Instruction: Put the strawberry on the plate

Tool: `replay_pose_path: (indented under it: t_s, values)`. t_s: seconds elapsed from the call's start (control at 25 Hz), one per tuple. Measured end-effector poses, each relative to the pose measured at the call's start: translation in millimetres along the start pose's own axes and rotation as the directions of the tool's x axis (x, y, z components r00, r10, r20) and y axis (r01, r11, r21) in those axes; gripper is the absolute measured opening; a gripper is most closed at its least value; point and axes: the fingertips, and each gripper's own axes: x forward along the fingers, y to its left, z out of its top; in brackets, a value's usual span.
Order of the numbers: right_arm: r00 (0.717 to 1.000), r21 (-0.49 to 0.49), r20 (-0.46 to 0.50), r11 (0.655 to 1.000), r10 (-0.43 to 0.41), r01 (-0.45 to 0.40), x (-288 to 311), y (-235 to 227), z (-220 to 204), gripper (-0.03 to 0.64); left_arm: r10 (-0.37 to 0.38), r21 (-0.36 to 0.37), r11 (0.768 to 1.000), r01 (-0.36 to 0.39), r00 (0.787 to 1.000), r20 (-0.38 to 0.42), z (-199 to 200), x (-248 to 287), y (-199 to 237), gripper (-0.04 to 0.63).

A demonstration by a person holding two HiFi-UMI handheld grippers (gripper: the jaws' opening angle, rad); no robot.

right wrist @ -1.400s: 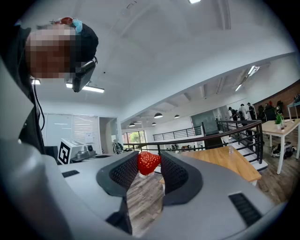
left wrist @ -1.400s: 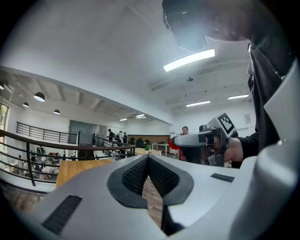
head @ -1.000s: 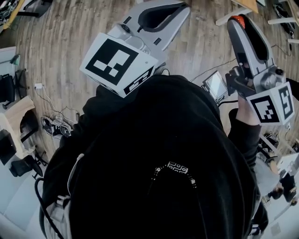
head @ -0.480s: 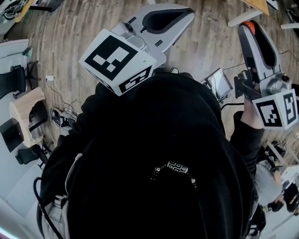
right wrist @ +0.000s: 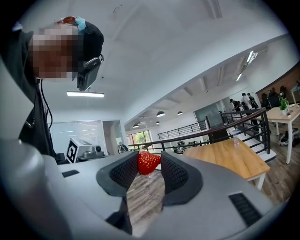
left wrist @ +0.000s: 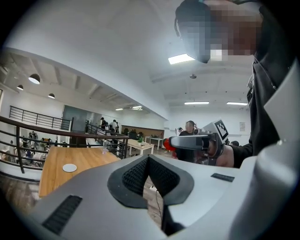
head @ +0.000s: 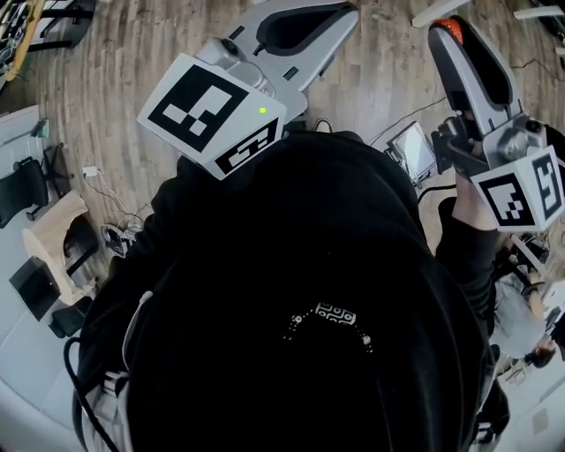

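**Head view.** One person in a black hoodie [head: 291,291] fills the frame above a wooden plank floor [head: 132,53]. There are two grippers. The left gripper [head: 340,18] reaches up at top centre and the right gripper [head: 452,44] at top right. Each carries one marker cube printed with black-and-white squares, with no letters or brand on them. One red strawberry [head: 448,32] sits at the very tip of the right gripper. A small white print on the hoodie is too fine to read.

**Left gripper view.** The left gripper [left wrist: 147,159] has its two ribbed pads pressed together, with nothing between them. Beyond it stands one wooden table [left wrist: 89,164] with one white disc [left wrist: 69,168] on it, too small to tell what it is. The strawberry [left wrist: 167,144] shows red at the end of the right gripper, well apart from that table.

**Right gripper view.** The right gripper [right wrist: 149,158] is partly closed, its pads clamped on the single strawberry [right wrist: 149,164] held up in the air. One wooden table [right wrist: 229,157] stands to the right.
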Motion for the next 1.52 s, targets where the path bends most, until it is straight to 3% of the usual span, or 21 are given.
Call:
replay_pose_path:
  t_s: [0.4, 0.8, 1.52]
  values:
    - [0.998, 0.000, -0.022, 0.998, -0.066, 0.067, 78, -54, 15, 0.158, -0.057, -0.033, 0.998, 0.058, 0.998, 0.038, 9, 48, 98, -0.002]
    - [0.994, -0.007, -0.011, 0.995, -0.104, 0.104, 163, -54, 41, 0.158, -0.094, 0.013, 0.996, 0.094, 0.995, 0.030, 31, 52, 184, -0.002]
    - [0.991, -0.006, -0.073, 0.994, 0.113, -0.113, 354, -41, 34, 0.158, 0.114, -0.031, 0.993, -0.113, 0.993, 0.037, 27, -3, 351, -0.003]
